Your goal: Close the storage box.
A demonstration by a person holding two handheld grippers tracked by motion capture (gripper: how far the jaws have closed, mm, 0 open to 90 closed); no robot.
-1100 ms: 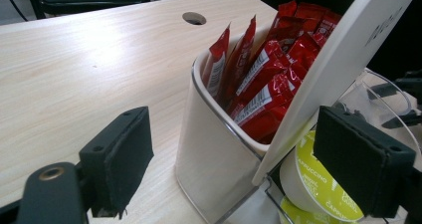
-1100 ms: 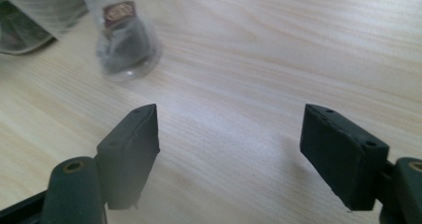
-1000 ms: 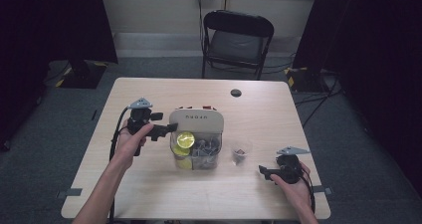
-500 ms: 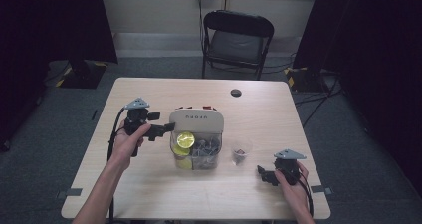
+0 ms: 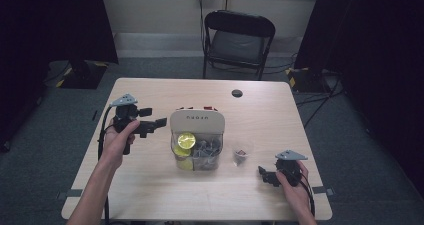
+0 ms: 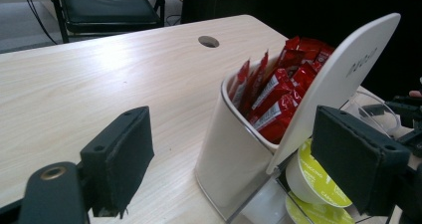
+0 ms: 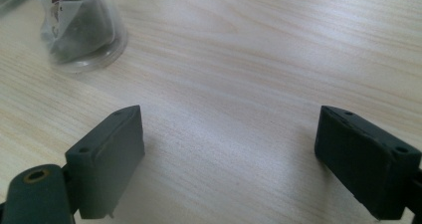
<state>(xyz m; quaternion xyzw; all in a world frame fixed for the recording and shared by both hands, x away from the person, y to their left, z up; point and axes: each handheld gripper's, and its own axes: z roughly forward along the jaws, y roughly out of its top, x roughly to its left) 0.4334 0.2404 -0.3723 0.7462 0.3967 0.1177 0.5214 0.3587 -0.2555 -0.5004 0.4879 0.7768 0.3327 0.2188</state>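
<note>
A white organiser (image 5: 196,121) stands mid-table, with red sachets (image 6: 278,97) in its back bin and yellow-lidded pods (image 5: 186,140) in its clear front part. My left gripper (image 5: 156,124) hovers just left of it, pointing at it. Its jaws are open and bare, and in the left gripper view (image 6: 234,154) they frame the organiser (image 6: 234,159) and a pod (image 6: 318,176). A clear cup (image 5: 241,155) holding a dark sachet stands right of the organiser. My right gripper (image 5: 263,175) lies low near the front right edge. Its jaws (image 7: 229,149) have just been opening and stand open over bare wood, the cup (image 7: 79,30) ahead.
A black folding chair (image 5: 239,40) stands behind the table. A round cable hole (image 5: 237,93) sits near the far edge of the tabletop (image 5: 150,185). Dark curtains hang on both sides.
My left gripper has drawn back to the left, away from the organiser, and risen a little. The right hand has barely shifted.
</note>
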